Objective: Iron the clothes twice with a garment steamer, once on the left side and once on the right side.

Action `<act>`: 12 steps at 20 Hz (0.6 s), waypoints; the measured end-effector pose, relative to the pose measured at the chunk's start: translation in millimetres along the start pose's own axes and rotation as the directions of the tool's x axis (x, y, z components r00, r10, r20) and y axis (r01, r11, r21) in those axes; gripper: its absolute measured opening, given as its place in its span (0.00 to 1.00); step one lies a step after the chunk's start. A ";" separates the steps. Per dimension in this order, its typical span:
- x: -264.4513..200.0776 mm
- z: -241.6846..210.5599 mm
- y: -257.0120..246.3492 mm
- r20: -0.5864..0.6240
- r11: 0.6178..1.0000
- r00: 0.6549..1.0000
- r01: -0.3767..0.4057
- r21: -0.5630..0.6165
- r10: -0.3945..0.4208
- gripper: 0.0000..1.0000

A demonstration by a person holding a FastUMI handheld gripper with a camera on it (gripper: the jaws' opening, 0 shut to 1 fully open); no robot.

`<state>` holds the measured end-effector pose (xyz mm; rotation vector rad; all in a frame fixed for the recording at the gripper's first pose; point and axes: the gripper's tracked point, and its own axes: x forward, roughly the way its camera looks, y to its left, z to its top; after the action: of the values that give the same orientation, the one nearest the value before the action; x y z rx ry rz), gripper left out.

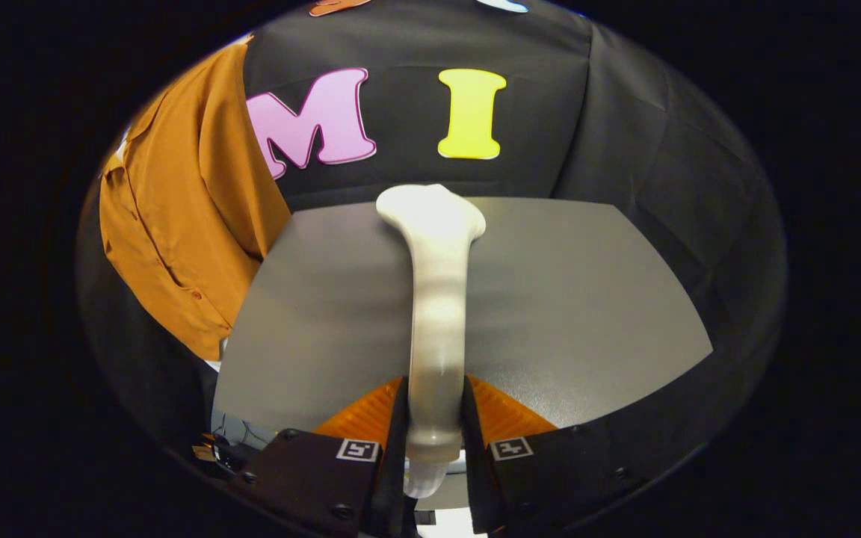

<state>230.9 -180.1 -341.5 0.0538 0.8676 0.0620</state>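
A white garment steamer [436, 299] runs forward from between my fingers, its wide head at the far end, over the back edge of the grey table [587, 314]. My gripper [435, 426] is shut on the steamer's handle, one finger pressing each side. An orange-brown shirt [184, 224] hangs to the left, beside the table's left edge and against the booth's black wall. The steamer head is well to the right of the shirt and apart from it.
The grey tabletop spreads out under and on both sides of the steamer. Black cloth walls [662, 164] close the booth at the back and right. Some cables and small parts [232, 437] lie low beside the table's front left corner.
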 end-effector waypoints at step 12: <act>-70.0 28.7 2.4 0.235 0.985 0.971 -0.086 0.152 0.048 0.22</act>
<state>207.6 -183.6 -269.6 0.2384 0.6363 0.0478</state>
